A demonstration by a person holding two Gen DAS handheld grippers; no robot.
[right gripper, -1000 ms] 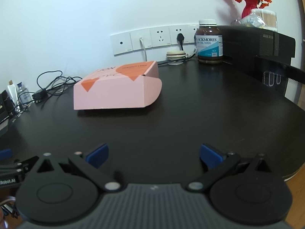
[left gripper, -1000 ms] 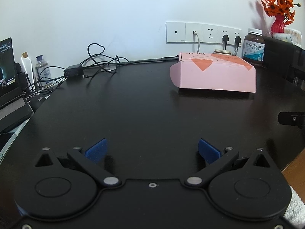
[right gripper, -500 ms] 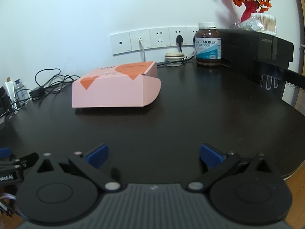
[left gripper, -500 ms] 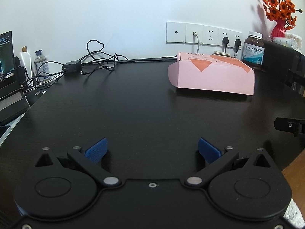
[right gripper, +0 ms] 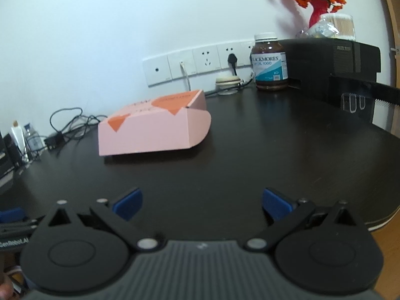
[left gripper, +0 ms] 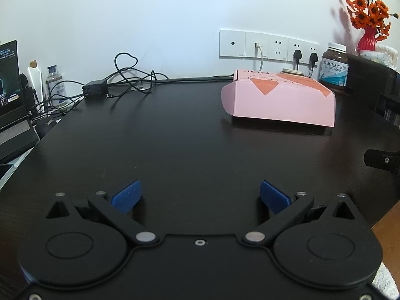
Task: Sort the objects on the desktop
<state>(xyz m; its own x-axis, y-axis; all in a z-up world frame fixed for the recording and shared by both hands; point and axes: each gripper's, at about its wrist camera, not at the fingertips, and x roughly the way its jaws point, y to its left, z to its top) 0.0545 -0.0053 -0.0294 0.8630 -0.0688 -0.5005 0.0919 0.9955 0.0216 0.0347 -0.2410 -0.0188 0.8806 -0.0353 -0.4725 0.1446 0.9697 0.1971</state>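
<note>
Both of your grippers have shifted a little since a second ago: from the right wrist view the pink box (right gripper: 153, 130) has slid rightward toward centre and sits tilted in the frame, while from the left wrist view it has hardly moved.

Your left gripper (left gripper: 200, 196) and your right gripper (right gripper: 202, 203) both hang over the near part of the desk (left gripper: 175, 137) with fingers spread wide and nothing between them.

The box lies flat toward the back of the desk, well apart from both sets of fingers. From your left gripper it is ahead and off to the right; from your right gripper it is ahead and a little left. Its long axis runs across both views, roughly along the wall. Your right gripper looks the nearer one, I judge.

Behind it, near the wall sockets, stands the brown bottle (right gripper: 269, 62), upright and apart from the box.
</note>
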